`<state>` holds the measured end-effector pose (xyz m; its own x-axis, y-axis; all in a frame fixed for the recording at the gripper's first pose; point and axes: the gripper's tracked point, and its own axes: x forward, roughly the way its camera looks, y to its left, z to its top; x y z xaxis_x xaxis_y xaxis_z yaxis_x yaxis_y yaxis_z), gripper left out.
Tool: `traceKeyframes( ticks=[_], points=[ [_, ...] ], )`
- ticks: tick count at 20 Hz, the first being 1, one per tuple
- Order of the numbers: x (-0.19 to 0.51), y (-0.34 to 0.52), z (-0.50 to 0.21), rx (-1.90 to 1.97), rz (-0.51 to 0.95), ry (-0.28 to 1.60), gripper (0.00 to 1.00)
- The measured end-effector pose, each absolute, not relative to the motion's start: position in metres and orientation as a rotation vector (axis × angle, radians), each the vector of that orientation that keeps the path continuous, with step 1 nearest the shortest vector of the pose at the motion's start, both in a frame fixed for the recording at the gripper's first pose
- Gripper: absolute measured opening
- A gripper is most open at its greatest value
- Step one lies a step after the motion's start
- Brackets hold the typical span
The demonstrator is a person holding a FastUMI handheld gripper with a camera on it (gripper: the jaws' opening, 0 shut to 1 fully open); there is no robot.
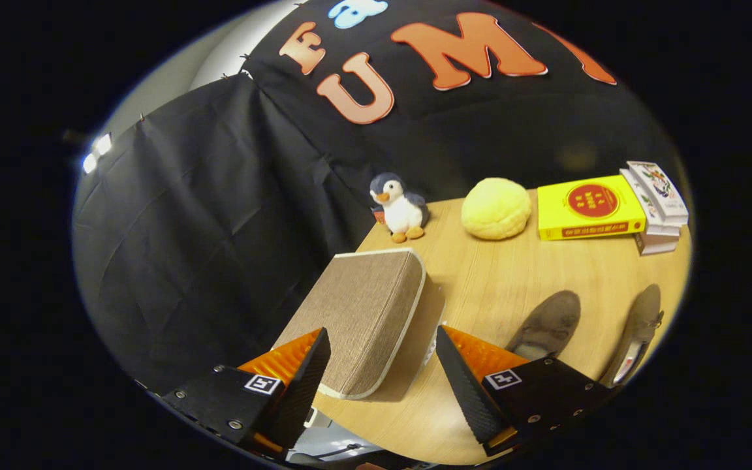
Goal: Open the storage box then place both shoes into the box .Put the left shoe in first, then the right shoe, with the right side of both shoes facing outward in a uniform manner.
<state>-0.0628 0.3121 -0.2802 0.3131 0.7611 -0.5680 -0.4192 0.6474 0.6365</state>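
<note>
A brown fabric storage box [363, 316] with pale trim stands at the left edge of the wooden table [480, 281], its lid down. My gripper [382, 346] hovers above it, open, with the box's near end between the two fingers and neither finger touching it. Two grey-brown suede shoes lie to the right of the box. One shoe [549, 323] sits just beyond the right finger [461, 385]. The other shoe [637, 329] lies farther right, turned on its side with its inner lining showing.
At the table's back edge stand a plush penguin [399, 207], a round yellow plush [496, 209], a yellow book [588, 207] and a small stack of white books [657, 205]. Black cloth hangs to the left of the table and behind it.
</note>
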Motion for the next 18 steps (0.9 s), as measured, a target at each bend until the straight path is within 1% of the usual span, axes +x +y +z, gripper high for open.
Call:
traceKeyframes(
  ticks=[4,8,12,14,18],
  points=[
    [-0.079,0.329,-0.310,0.450,0.898,1.086,0.97],
    [-0.094,0.345,-0.330,0.512,1.023,1.175,0.97],
    [-0.105,0.361,-0.326,0.672,1.178,1.175,0.97],
    [-0.110,0.366,-0.333,0.749,1.206,1.214,0.97],
    [-0.113,0.375,-0.350,0.894,1.219,1.257,0.96]
  ],
)
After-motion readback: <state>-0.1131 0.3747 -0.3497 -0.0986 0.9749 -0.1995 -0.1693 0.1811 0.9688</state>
